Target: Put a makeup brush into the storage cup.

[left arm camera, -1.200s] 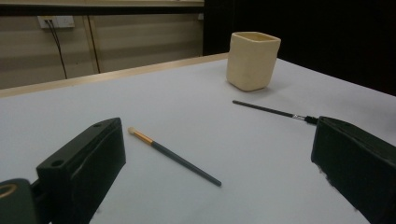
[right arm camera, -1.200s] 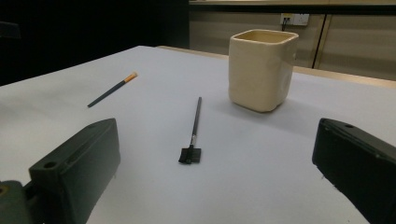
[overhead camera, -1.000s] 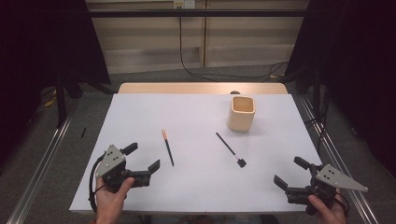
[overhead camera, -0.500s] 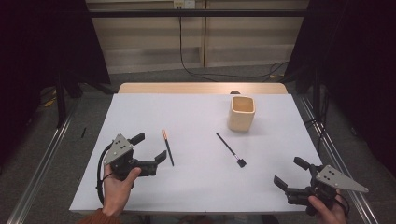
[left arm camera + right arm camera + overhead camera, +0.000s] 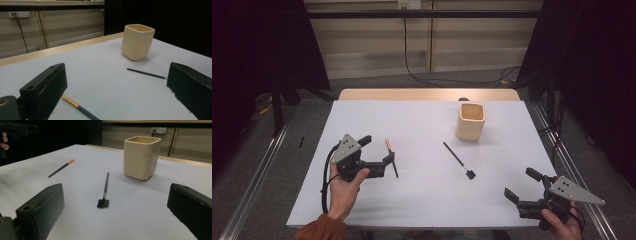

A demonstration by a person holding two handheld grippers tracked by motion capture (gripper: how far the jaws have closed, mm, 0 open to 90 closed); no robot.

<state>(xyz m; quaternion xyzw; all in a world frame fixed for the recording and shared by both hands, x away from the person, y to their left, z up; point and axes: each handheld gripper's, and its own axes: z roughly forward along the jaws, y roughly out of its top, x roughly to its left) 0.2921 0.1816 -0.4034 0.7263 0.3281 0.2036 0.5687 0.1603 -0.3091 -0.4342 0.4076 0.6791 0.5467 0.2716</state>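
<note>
- Left gripper: jaws wide apart, nothing between them; it hovers over the orange-tipped brush, jaws on either side of its shaft, not touching as far as can be seen.
- In the left gripper view, that brush lies flat on the white table cover just beside the left-hand jaw.
- Right gripper: jaws apart, empty, near the table's near right corner.
- Black brush lies mid-table, well apart from both grippers, bristle head towards the person.
- Cream cup stands upright behind the black brush.
</note>
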